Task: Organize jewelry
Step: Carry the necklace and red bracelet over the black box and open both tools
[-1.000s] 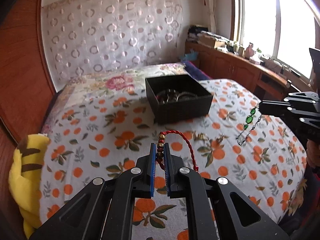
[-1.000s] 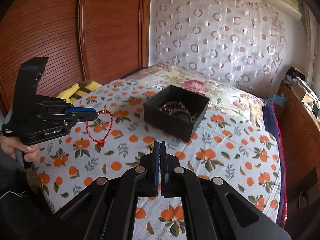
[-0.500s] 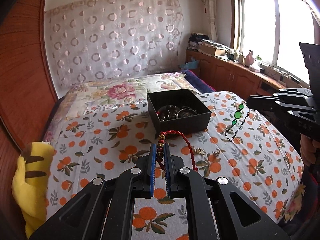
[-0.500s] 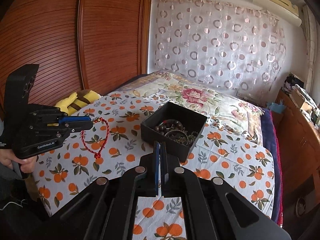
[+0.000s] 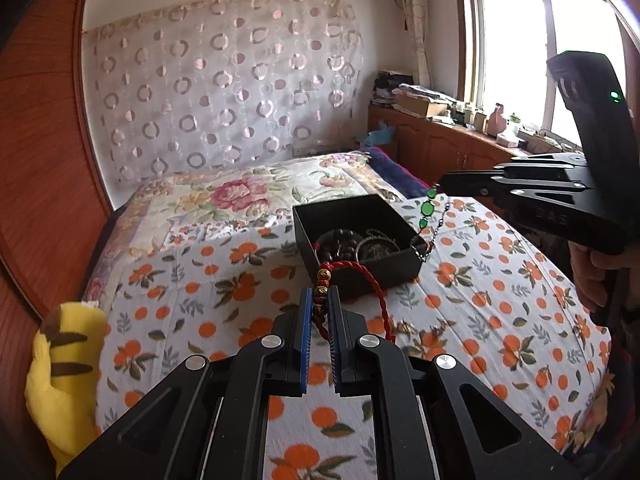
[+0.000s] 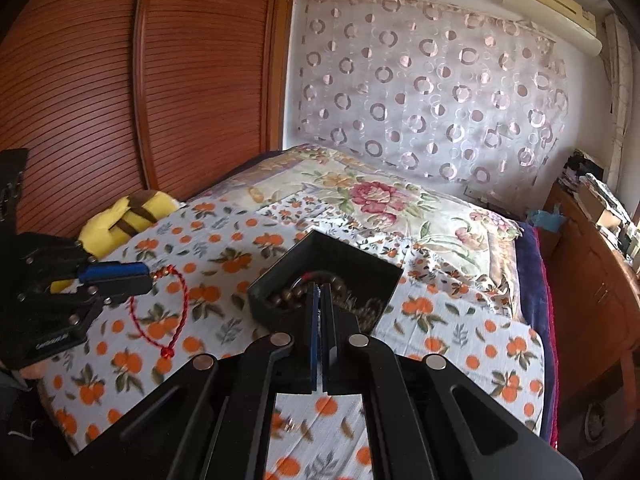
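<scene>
Left wrist view: left gripper clenched on red braided cord bracelet; right gripper clamps green-stone chain bracelet over open black square box's right rim.

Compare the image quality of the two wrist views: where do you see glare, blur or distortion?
Left wrist view: the window is blown out white, and fisheye bends the wardrobe edge. Right wrist view: the orange-print bedspread is smeared by motion blur, while the curtain stays fairly sharp.
</scene>
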Motion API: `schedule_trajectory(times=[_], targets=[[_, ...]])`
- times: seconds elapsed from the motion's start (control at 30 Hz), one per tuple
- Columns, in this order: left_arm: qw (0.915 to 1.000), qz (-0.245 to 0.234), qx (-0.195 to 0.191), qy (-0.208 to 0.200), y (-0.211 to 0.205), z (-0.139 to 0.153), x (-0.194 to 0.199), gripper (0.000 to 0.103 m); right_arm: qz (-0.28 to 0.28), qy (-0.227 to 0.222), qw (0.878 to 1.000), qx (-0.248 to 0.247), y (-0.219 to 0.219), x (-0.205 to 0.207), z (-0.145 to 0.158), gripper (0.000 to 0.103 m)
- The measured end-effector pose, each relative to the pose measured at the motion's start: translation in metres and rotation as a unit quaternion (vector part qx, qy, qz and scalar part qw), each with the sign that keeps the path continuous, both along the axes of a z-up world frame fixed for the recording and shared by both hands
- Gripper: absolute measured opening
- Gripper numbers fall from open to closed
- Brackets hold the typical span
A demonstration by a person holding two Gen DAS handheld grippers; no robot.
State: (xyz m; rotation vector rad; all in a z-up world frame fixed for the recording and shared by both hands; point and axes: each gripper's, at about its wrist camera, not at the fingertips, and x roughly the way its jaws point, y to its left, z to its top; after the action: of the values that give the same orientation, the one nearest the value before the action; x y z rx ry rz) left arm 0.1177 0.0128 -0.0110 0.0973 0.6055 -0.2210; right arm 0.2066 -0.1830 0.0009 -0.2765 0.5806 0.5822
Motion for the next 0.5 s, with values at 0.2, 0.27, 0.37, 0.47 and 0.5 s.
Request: schedule_trajectory(times=[0.2, 0.27, 0.37, 0.47, 0.5], targets=[[1.0000, 0.001, -0.005, 0.000, 0.001, 0.004, 0.024, 0.007, -0.011, -0.001, 1.000, -0.010, 0.008, 0.025, -0.003, 0.001], [1.0000, 0.004, -0.008, 0.003, 0.001, 0.003, 0.035, 0.007, -0.016, -0.001, 1.000, -0.010, 0.010, 0.033, -0.005, 0.001], [0.9998, 0.007, -0.016, 0.009, 0.002, 0.003, 0.052, 0.007, -0.018, 0.009, 1.000, 0.001, 0.010, 0.042, -0.008, 0.001], [0.9995, 0.009, -0.024, 0.016, 0.001, 0.002, 0.071, 0.007, -0.022, 0.022, 0.999, 0.008, 0.009, 0.052, -0.016, 0.002], [0.9995, 0.011, -0.025, 0.017, 0.000, 0.002, 0.076, 0.007, -0.023, 0.029, 0.999, 0.012, 0.009, 0.055, -0.020, 0.002]])
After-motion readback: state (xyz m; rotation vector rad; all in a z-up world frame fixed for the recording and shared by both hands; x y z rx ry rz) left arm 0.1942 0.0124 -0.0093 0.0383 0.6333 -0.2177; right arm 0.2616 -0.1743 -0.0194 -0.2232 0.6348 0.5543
